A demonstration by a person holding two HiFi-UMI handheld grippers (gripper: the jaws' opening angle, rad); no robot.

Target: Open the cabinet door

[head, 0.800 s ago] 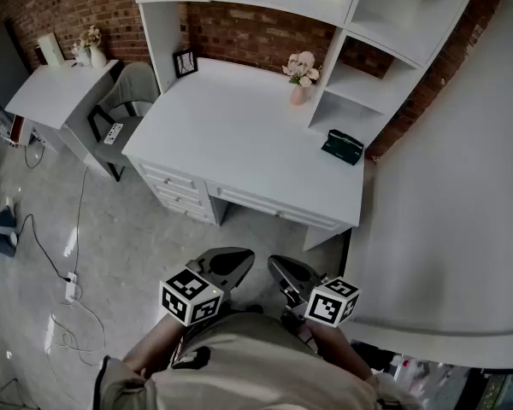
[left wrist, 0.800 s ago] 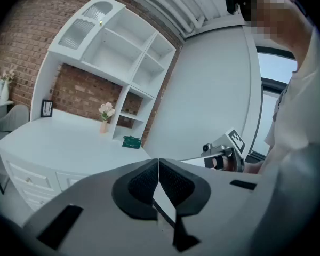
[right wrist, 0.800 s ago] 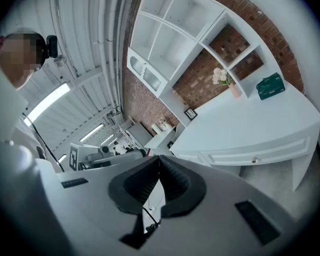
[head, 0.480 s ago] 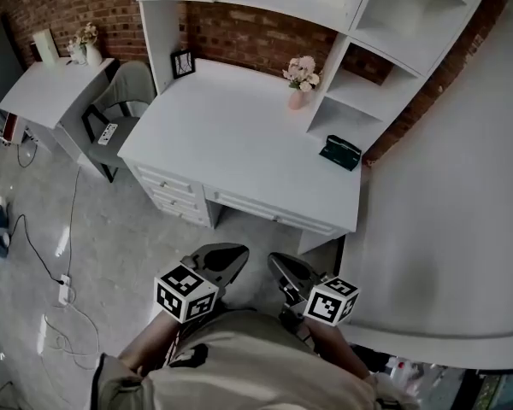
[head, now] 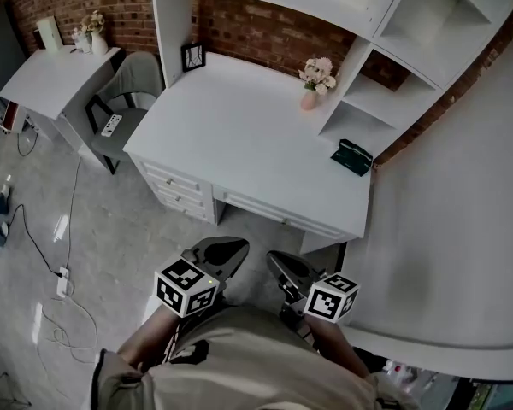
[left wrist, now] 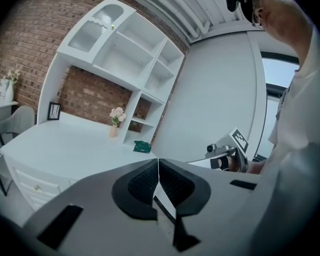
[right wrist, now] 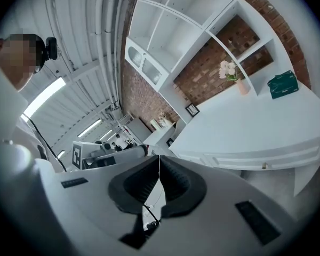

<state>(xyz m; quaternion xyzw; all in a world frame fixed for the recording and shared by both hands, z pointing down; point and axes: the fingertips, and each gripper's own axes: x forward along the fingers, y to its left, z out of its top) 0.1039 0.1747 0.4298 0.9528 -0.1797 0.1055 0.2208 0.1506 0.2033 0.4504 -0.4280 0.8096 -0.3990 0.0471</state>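
The desk has slid slightly right in the head view. The left tool and right tool are closed and empty, well short of the cabinet door, which is shut at the hutch's upper left.

Desk top mostly bare (vase, green box far right).

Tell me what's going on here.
A person stands short of a white desk with a hutch, holding a gripper in each hand close to the body. The left gripper and right gripper both have their jaws together with nothing between them. Neither touches any furniture. The glass-fronted cabinet door looks shut.
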